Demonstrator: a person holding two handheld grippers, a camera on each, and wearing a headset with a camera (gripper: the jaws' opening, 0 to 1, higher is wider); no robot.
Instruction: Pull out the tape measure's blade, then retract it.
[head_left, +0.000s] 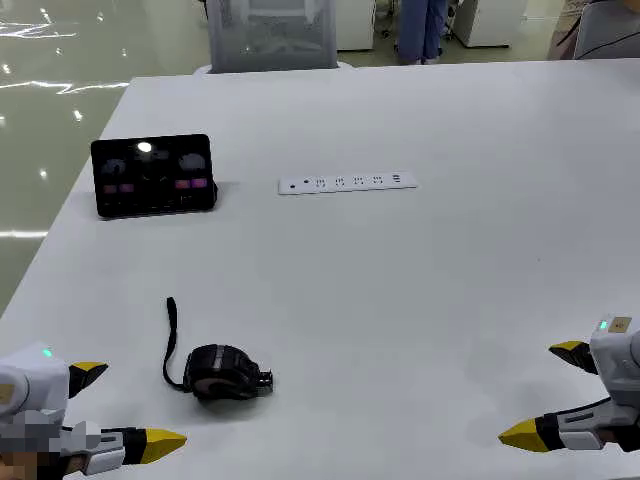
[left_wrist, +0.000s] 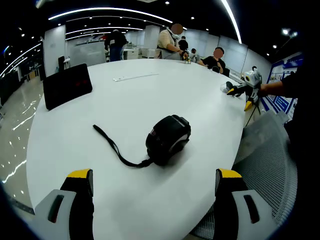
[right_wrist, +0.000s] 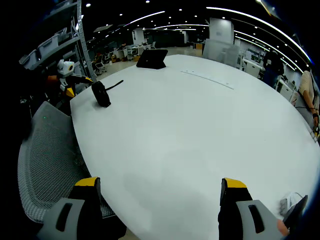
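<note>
On the white table (head_left: 420, 280), near its front edge and toward the left, the black tape measure (head_left: 228, 372) lay on its side, with the blade's hook sitting at the mouth of the case on the right. Its black strap (head_left: 170, 340) trailed off to the left and away from the person. The left gripper (head_left: 140, 403) hovered just beside the tape measure at the table's near left corner. Its yellow-tipped jaws were spread wide and held nothing, and in the left gripper view the tape measure lay ahead between them, untouched. The right gripper (head_left: 530, 392) was well apart from it at the near right corner. Its jaws were likewise spread and empty, and in the right gripper view the tape measure showed far off across the tabletop. Farther back on the left stood a black panel (head_left: 152, 175), tilted up, with a white power strip (head_left: 347, 182) lying flat to its right. A grey mesh chair (head_left: 272, 30) stood at the far edge.
</note>
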